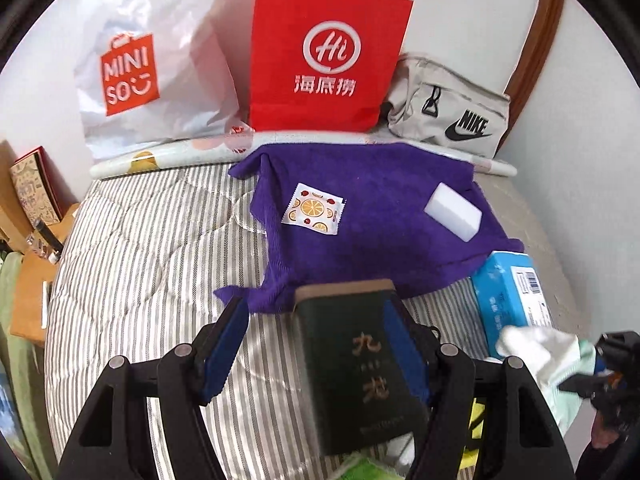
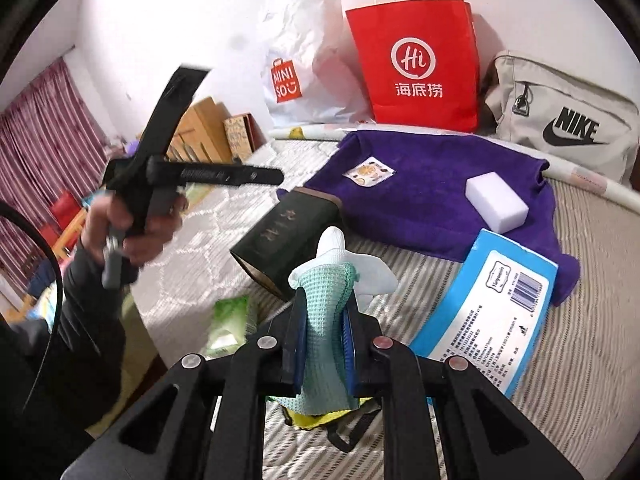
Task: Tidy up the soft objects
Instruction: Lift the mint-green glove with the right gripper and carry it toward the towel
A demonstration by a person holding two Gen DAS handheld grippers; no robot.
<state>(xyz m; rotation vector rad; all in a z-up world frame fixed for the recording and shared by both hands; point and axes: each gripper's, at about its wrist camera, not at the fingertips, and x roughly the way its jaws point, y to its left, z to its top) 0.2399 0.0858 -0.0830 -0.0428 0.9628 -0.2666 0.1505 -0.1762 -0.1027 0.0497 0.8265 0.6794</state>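
- Right hand-held gripper (image 2: 324, 300): jaws narrowed onto a mint waffle-weave cloth (image 2: 326, 320), pinched mid-length, probably so it hangs free of the bed (image 2: 580, 352). Its long axis runs toward 12 o'clock, white end (image 2: 352, 264) leading.
- Left hand-held gripper (image 1: 316, 344): jaws wide, holding nothing; a dark green tin (image 1: 356, 364) lies beneath them.
- Purple towel (image 1: 380, 216), at 12 o'clock, carries a white sponge block (image 1: 452, 210): likely the gathering spot.
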